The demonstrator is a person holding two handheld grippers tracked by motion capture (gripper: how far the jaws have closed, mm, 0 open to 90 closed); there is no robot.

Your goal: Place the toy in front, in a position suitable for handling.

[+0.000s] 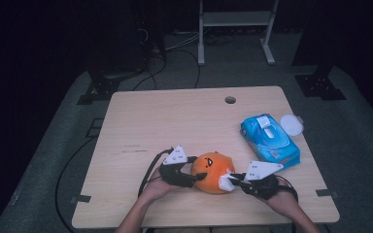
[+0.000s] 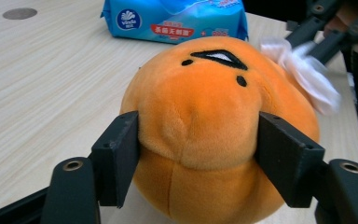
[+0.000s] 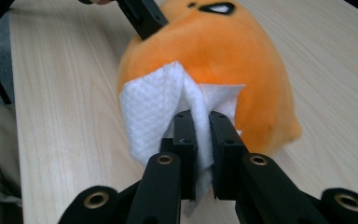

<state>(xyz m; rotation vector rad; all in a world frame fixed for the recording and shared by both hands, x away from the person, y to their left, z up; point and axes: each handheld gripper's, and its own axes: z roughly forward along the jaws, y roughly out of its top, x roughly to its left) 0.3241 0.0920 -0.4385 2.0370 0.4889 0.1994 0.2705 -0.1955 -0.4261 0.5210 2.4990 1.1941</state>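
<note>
Both grippers sat at the table's (image 1: 126, 121) near edge: our left gripper (image 2: 198, 156) squeezed the orange plush toy (image 2: 205, 116), and our right gripper (image 3: 203, 154) was clamped on a white wipe (image 3: 154, 107) pressed against the toy's side. Beyond them we had 1 blue wipes pack (image 1: 270, 138).

plush toy (image 2: 205, 135): orange all over — black dot eyes and a black-edged mouth with white inside
wet wipe (image 3: 156, 109): white, with a fine woven embossed pattern
wipes pack (image 1: 269, 141): blue, with a red label strip, a white round logo and a white flap on top
round lid (image 1: 291, 124): white
table (image 1: 141, 126): pale wood grain — one dark round hole near the far edge
left gripper (image 2: 198, 154): black, with brass-coloured screws
right gripper (image 3: 202, 140): black, likewise brass-screwed
</note>
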